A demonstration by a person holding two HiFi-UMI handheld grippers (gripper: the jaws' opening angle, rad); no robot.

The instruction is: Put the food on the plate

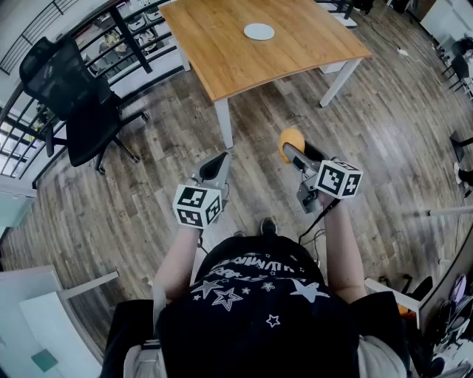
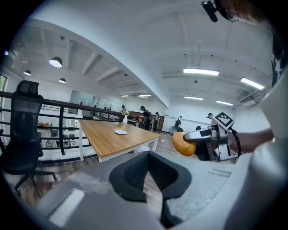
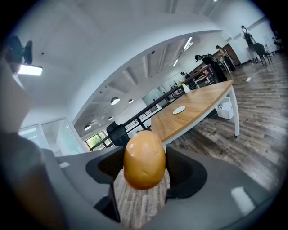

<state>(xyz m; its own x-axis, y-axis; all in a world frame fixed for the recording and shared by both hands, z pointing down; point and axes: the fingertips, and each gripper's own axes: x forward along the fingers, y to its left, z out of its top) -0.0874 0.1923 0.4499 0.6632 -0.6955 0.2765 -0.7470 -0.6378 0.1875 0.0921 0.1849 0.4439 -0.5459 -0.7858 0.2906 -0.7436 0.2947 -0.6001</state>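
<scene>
- Far left, a black office chair (image 1: pixel 74 96) stands on the wood floor (image 1: pixel 148 170), beside a dark railing (image 1: pixel 44 18).
- Next over, the left gripper (image 1: pixel 218 159) is held out in front of the person, tilted a little downward. In the left gripper view its two black pads meet at the tips with nothing between them, so it is clenched and empty.
- Its marker cube (image 1: pixel 198 205) sits just above the person's left forearm.
- Ahead in the middle is the wooden table (image 1: pixel 222 52). The small white plate (image 1: pixel 259 31) lies flat on it near the far side, and it is bare.
- Now the food (image 1: pixel 290 139), a smooth, rounded orange-brown piece, is up in the air over the floor. It is short of the table's near edge and well apart from the plate.
- The right gripper (image 1: pixel 293 150) has it. In the right gripper view the food fills the gap between the two pads, one pressing each side, so the right gripper is grasping the food.
- Right of that, the right marker cube (image 1: pixel 339 178) rides above the person's right wrist.
</scene>
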